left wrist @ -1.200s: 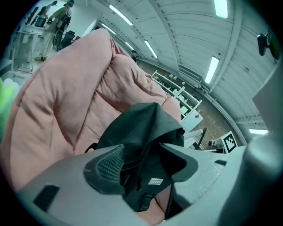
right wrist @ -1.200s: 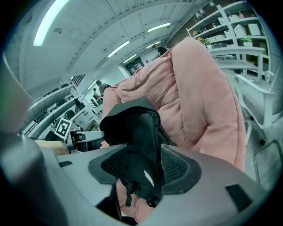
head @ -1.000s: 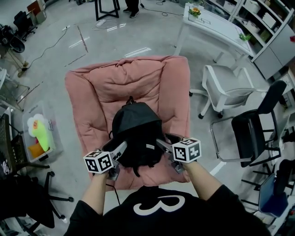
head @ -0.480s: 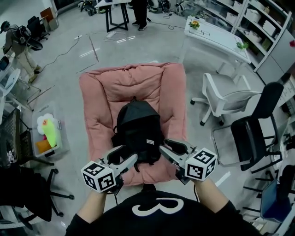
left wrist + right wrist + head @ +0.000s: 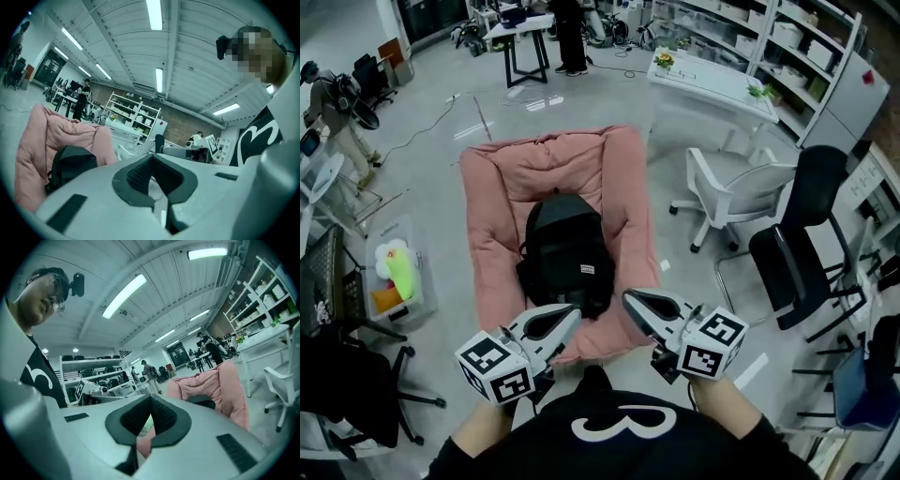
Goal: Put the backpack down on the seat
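Backpack [image 5: 564, 251] placement is judged to be finished. The black bag lies in the middle of the pink seat [image 5: 539, 159], with its top handle toward the backrest and its lower end close to the front edge. Cushion is left showing along both side edges. A loose strap can be seen at the bag's left side, toward the seat's left edge.

The left tool [image 5: 570, 315] is seen with its jaws together and nothing between them. The right tool [image 5: 632, 300] is likewise pressed shut on nothing. Both are held just off the front edge of the seat, on either side of the bag's lower end. No contact with the fabric is shown in either gripper view.

What remains is judged to be a clean withdrawal. It would be done well if the tools were drawn straight back from the front edge. A sideways sweep is better avoided, so that the loose strap and the dangling tabs at the bag's lower end are not snagged and dragged. The bag's rest should be checked before it is left. It is carried by soft, sloping padding, so a slump toward the front edge is the main risk. If it were seen to creep, it could be nudged toward the backrest with a shut tool tip and need not be gripped again.
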